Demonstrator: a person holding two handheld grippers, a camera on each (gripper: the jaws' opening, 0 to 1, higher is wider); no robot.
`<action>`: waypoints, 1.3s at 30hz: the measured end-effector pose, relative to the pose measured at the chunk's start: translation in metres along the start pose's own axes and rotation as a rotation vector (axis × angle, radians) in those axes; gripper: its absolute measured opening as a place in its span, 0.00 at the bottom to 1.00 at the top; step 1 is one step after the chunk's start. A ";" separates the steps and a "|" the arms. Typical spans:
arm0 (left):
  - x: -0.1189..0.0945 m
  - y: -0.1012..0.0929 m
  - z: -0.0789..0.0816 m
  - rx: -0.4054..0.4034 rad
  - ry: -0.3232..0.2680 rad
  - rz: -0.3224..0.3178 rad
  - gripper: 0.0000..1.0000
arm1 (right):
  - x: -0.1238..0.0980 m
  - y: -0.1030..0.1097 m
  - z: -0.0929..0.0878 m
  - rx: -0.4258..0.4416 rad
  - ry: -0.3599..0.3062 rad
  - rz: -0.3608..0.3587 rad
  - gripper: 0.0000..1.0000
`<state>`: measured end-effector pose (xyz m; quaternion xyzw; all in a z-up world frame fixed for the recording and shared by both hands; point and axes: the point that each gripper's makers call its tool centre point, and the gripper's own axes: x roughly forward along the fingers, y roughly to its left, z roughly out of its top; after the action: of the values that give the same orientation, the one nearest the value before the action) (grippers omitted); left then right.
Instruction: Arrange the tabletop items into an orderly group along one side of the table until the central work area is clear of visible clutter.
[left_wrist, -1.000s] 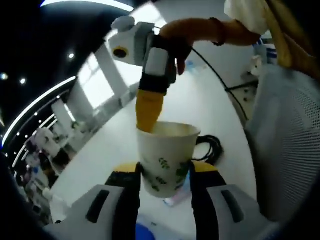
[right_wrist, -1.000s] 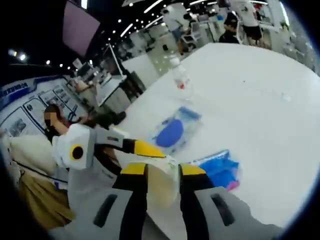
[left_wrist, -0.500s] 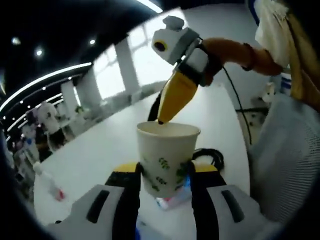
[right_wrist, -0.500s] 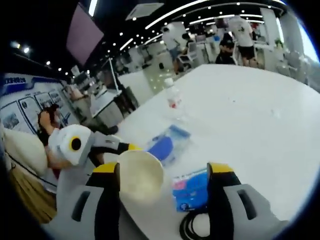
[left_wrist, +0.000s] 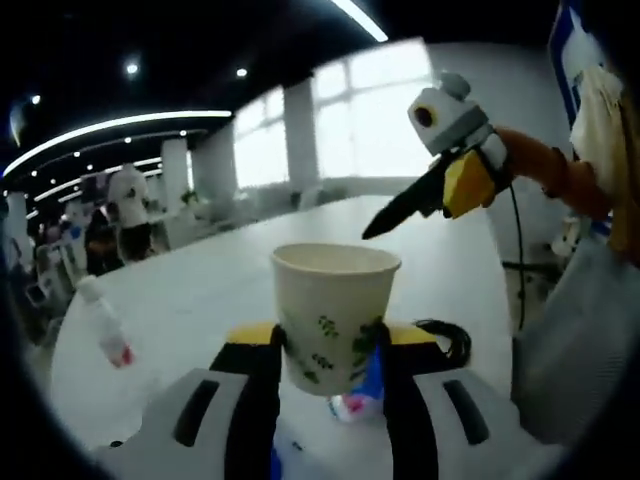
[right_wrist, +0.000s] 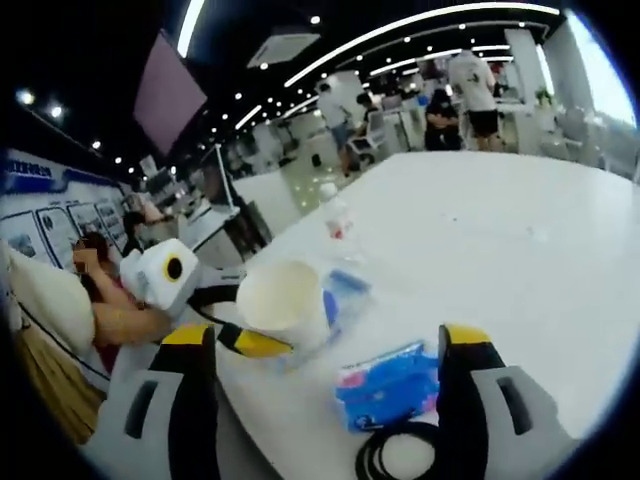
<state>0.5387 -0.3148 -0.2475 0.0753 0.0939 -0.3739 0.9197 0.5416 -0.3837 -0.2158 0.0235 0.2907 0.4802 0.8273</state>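
A: What has the left tool (left_wrist: 328, 352) got?
B: A paper cup (left_wrist: 333, 315) with a green print, upright, pinched between its two jaws, which are closed against the cup's sides. Behind the cup, low between the jaws, a bit of a blue packet (left_wrist: 372, 378) peeks out, and a black cable (left_wrist: 440, 338) lies coiled just to the right on the white bench (left_wrist: 200, 300).

A: And farther out?
B: A clear bottle (left_wrist: 105, 325) with a red label stands well off to the left. The right tool (left_wrist: 375, 228) hangs above and to the right of the cup, apart from it.

A: How is the right tool set?
B: Its jaws are spread wide with nothing between them. Ahead lies the blue packet (right_wrist: 392, 385); the cable (right_wrist: 405, 455) sits at the bottom. Up and left, the cup (right_wrist: 282, 298) sits in the left tool (right_wrist: 245, 340), with the bottle (right_wrist: 335, 215) beyond.
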 end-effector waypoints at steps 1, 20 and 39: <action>0.000 0.003 0.000 0.001 0.000 0.011 0.36 | -0.001 -0.001 -0.002 -0.006 -0.003 -0.007 0.93; 0.023 0.065 0.004 -0.087 -0.071 0.167 0.36 | 0.002 -0.010 -0.031 -0.023 0.005 -0.037 0.99; 0.049 0.145 -0.002 -0.100 -0.151 0.367 0.36 | 0.008 -0.033 -0.053 0.111 0.003 -0.079 0.98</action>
<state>0.6745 -0.2450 -0.2504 0.0172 0.0277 -0.1994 0.9794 0.5442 -0.4077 -0.2737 0.0571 0.3187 0.4303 0.8426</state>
